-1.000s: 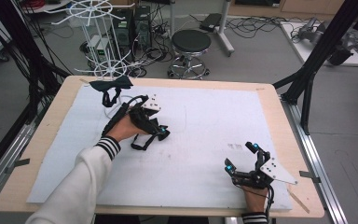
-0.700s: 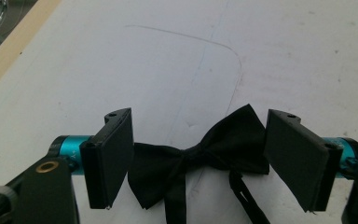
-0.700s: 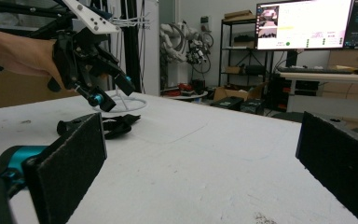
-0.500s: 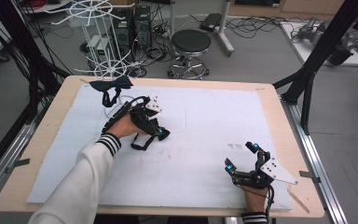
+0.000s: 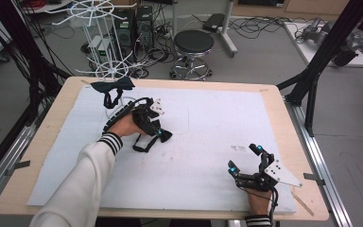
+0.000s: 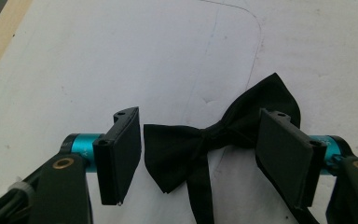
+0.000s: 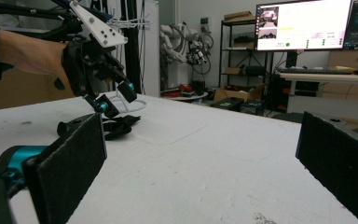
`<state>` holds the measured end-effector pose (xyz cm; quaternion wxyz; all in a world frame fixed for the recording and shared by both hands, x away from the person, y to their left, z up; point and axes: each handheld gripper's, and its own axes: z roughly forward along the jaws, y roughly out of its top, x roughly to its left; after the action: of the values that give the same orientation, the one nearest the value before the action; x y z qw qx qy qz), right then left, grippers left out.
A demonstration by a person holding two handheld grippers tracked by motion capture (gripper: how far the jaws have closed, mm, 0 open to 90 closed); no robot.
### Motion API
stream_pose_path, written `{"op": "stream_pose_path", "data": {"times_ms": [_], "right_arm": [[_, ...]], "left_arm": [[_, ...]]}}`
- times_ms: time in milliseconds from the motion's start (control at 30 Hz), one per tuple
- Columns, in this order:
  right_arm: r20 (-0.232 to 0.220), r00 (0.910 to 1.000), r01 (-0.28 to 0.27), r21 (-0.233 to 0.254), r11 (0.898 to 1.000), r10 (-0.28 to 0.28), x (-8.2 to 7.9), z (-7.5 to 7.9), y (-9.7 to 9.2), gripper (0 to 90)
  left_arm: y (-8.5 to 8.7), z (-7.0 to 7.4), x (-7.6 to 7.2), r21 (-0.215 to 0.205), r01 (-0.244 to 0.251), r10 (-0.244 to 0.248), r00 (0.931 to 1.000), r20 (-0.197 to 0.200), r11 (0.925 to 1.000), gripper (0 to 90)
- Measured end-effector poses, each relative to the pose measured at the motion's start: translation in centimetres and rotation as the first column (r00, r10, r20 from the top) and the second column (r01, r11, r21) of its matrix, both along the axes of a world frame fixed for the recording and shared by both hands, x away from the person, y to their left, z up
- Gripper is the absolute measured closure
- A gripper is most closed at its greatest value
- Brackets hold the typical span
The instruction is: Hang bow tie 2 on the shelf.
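A black bow tie point(image 6: 182, 149) with a thin strap lies flat on the white mat point(image 5: 217, 123), left of centre. My left gripper point(image 6: 200, 158) points down over it with one pad on each side of the knot. Its jaws have just been closing, and the bow tie is between them with gaps still showing. In the high view the left gripper point(image 5: 158, 135) covers most of the bow tie point(image 5: 164, 137). My right gripper point(image 5: 245, 158) rests near the front right edge, open wide with nothing between its pads point(image 7: 70, 168).
A second black bow tie point(image 5: 113, 86) lies at the mat's far left corner. Behind the table stand a white wire rack point(image 5: 94, 9) and a round stool point(image 5: 194, 42). Black frame posts point(image 5: 312, 75) rise beside the right edge.
The left gripper's jaws stand narrower around the bow tie than before, and the hand has shifted slightly. The right gripper has not moved.
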<state>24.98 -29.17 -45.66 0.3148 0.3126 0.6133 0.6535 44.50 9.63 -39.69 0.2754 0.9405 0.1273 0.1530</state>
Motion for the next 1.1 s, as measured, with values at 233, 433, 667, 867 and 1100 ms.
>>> {"op": "stream_pose_path", "data": {"times_ms": [233, 433, 667, 867, 1100], "right_arm": [[-0.005, 1.0, 0.0, 0.004, 1.0, 0.0, 0.0, 0.0, 0.0, 0.9], [-0.004, 1.0, -0.001, 0.004, 1.0, 0.001, 0.0, 0.0, 0.0, 0.9], [-0.003, 1.0, 0.002, 0.004, 1.0, -0.002, 0.0, 0.0, 0.0, 0.9], [0.002, 1.0, 0.002, 0.001, 1.0, -0.002, 0.0, 0.0, 0.0, 0.9], [0.005, 1.0, 0.002, -0.003, 1.0, -0.002, 0.0, 0.0, 0.0, 0.9]], "left_arm": [[-0.1, -0.6, 0.1, 0.043, 0.003, -0.003, 0.9999, -0.01, 0.9991, 34.8], [0.0, -0.9, 0.1, 0.091, 0.024, -0.023, 0.9996, -0.018, 0.9955, 38.9], [-0.3, -1.1, 0.0, 0.113, 0.045, -0.045, 0.999, -0.006, 0.9926, 42.0], [-0.3, -1.1, -0.1, 0.123, 0.045, -0.045, 0.999, -0.003, 0.9913, 43.6], [-0.7, -1.4, -0.2, 0.145, 0.061, -0.061, 0.9981, -0.001, 0.9876, 45.1]]}}
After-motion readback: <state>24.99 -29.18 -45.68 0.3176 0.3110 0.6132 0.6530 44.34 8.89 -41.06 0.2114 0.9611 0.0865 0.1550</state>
